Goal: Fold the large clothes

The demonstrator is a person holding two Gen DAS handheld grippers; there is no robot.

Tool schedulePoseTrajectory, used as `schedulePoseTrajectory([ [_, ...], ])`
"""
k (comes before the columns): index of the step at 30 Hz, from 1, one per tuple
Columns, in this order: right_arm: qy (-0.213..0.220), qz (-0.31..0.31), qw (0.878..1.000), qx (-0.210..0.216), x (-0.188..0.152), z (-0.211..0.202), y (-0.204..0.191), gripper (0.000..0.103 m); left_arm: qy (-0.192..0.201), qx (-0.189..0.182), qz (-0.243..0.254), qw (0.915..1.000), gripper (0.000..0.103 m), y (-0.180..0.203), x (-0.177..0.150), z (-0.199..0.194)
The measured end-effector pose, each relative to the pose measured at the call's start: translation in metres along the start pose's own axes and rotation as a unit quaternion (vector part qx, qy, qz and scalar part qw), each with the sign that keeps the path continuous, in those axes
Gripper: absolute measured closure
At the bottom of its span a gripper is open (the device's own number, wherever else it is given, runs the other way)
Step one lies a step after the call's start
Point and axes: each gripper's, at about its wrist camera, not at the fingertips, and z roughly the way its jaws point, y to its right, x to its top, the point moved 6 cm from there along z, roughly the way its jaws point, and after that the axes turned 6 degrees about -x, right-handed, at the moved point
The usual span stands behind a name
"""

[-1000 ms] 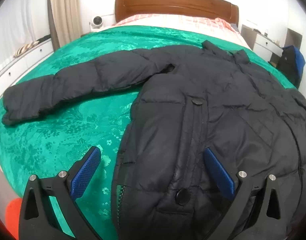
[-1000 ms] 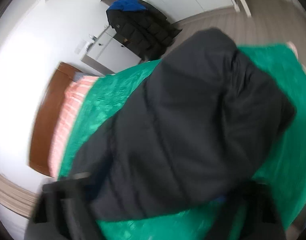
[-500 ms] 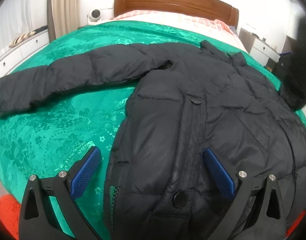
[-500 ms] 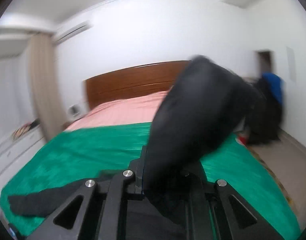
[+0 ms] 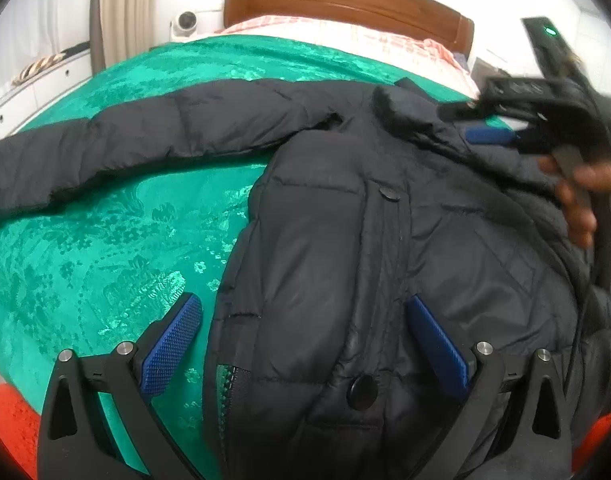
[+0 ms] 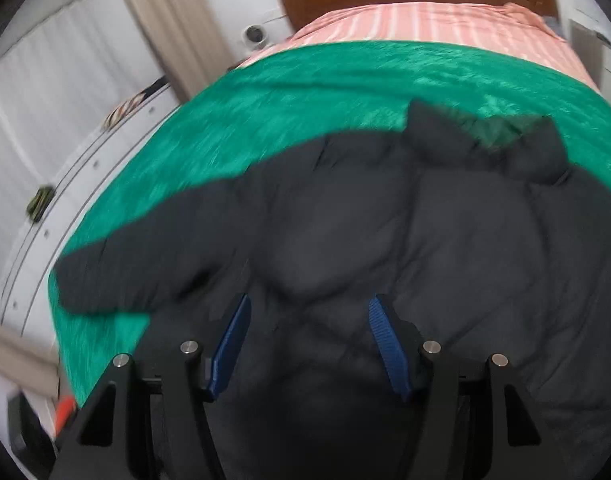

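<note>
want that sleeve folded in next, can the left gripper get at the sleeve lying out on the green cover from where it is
Probably yes. The left gripper is open and holds nothing, and the outstretched sleeve lies flat on the green cover with only bare cover between them. The right gripper is off by the collar, out of the way.

Both grippers, left gripper (image 5: 305, 340) and right gripper (image 6: 307, 340), have black frames, silver screws and blue ribbed pads (image 5: 171, 350).

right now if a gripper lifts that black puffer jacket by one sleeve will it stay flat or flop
Likely flop: the jacket lies soft and quilted on the green bedspread, and its outstretched sleeve sags into creases. It looks puffy, so probably light for its bulk. The smooth shell may slip between pads unless a thick fold is pinched.
</note>
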Motion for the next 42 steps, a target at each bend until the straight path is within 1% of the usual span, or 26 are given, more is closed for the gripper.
schedulePoseTrajectory([
  [1, 0.005, -0.003, 1.0, 0.004, -0.003, -0.009, 0.002, 0.041, -0.001, -0.001, -0.002, 1.0, 0.001, 0.0, 0.0, 0.0],
  [3, 0.027, -0.001, 1.0, 0.006, -0.005, -0.039, 0.021, 0.039, -0.003, -0.002, -0.004, 1.0, 0.001, -0.001, 0.0, 0.001],
  [4, 0.037, 0.001, 0.999, 0.002, -0.004, -0.049, 0.026, 0.034, -0.003, -0.002, -0.004, 1.0, 0.001, -0.001, 0.0, 0.002],
  [5, 0.047, 0.003, 0.999, -0.007, -0.004, -0.059, 0.041, 0.027, -0.004, -0.003, -0.006, 1.0, 0.001, -0.002, 0.002, 0.003],
  [7, 0.053, 0.011, 0.998, -0.042, -0.008, -0.073, 0.069, 0.025, -0.005, -0.004, -0.009, 0.9999, 0.001, -0.003, 0.003, 0.005],
  [8, 0.051, 0.021, 0.996, -0.068, -0.009, -0.076, 0.091, 0.025, -0.006, -0.006, -0.012, 0.9999, 0.0, -0.003, 0.003, 0.006],
  [10, 0.035, 0.05, 0.992, -0.11, -0.007, -0.061, 0.128, 0.024, -0.008, -0.006, -0.014, 0.9998, 0.0, -0.004, 0.003, 0.009],
  [11, 0.009, 0.065, 0.989, -0.133, -0.01, -0.048, 0.145, 0.023, -0.007, -0.005, -0.013, 0.9999, 0.0, -0.003, 0.002, 0.01],
  [12, -0.036, 0.088, 0.983, -0.156, -0.018, -0.026, 0.166, 0.023, -0.006, -0.003, -0.01, 0.9999, 0.0, -0.002, 0.002, 0.011],
  [13, -0.06, 0.105, 0.98, -0.16, -0.025, -0.013, 0.18, 0.023, -0.005, -0.001, -0.007, 1.0, 0.0, 0.0, 0.001, 0.011],
  [14, -0.062, 0.118, 0.978, -0.158, -0.029, -0.005, 0.187, 0.023, -0.003, 0.0, -0.005, 1.0, 0.0, 0.0, 0.0, 0.011],
  [15, -0.047, 0.123, 0.978, -0.162, -0.028, -0.004, 0.188, 0.023, -0.002, 0.0, -0.003, 1.0, 0.0, 0.0, 0.0, 0.011],
  [17, -0.036, 0.122, 0.978, -0.164, -0.027, -0.009, 0.182, 0.023, -0.003, 0.0, -0.001, 1.0, 0.0, 0.001, -0.002, 0.01],
  [20, -0.003, 0.119, 0.985, -0.122, -0.028, -0.036, 0.161, 0.023, -0.004, 0.0, 0.0, 1.0, 0.0, 0.001, -0.002, 0.008],
  [22, 0.009, 0.1, 0.99, -0.102, -0.032, -0.055, 0.14, 0.023, -0.004, 0.0, 0.001, 1.0, 0.0, 0.001, -0.003, 0.007],
  [23, 0.013, 0.084, 0.992, -0.096, -0.038, -0.066, 0.13, 0.023, -0.004, 0.0, 0.002, 1.0, 0.0, 0.001, -0.003, 0.007],
  [26, 0.012, 0.021, 0.995, -0.094, -0.074, -0.097, 0.095, 0.023, -0.008, 0.0, 0.002, 1.0, 0.0, 0.003, -0.004, 0.006],
  [29, 0.002, -0.036, 0.994, -0.103, -0.132, -0.117, 0.071, 0.023, -0.013, 0.001, 0.003, 0.9999, 0.0, 0.004, -0.006, 0.005],
  [30, -0.005, -0.056, 0.991, -0.119, -0.157, -0.121, 0.062, 0.023, -0.014, 0.002, 0.004, 0.9999, 0.0, 0.004, -0.006, 0.004],
  [31, -0.012, -0.07, 0.989, -0.13, -0.175, -0.119, 0.057, 0.023, -0.014, 0.002, 0.004, 0.9999, 0.0, 0.005, -0.007, 0.004],
  [33, -0.025, -0.087, 0.985, -0.149, -0.216, -0.119, 0.046, 0.023, -0.015, 0.004, 0.004, 0.9999, 0.0, 0.005, -0.007, 0.002],
  [34, -0.017, -0.081, 0.984, -0.155, -0.233, -0.124, 0.041, 0.023, -0.016, 0.004, 0.004, 0.9999, 0.0, 0.005, -0.007, 0.001],
  [37, 0.014, -0.052, 0.986, -0.157, -0.26, -0.143, 0.03, 0.023, -0.016, 0.005, 0.005, 0.9999, 0.0, 0.006, -0.008, -0.004],
  [38, 0.04, -0.046, 0.984, -0.168, -0.267, -0.153, 0.026, 0.023, -0.014, 0.005, 0.007, 0.9999, 0.0, 0.006, -0.008, -0.006],
  [40, 0.076, -0.059, 0.978, -0.186, -0.269, -0.163, 0.02, 0.023, -0.007, 0.002, 0.014, 0.9999, 0.0, 0.009, -0.007, -0.011],
  [42, 0.105, -0.074, 0.972, -0.195, -0.264, -0.169, 0.016, 0.023, -0.002, 0.001, 0.019, 0.9998, 0.0, 0.013, -0.004, -0.015],
])
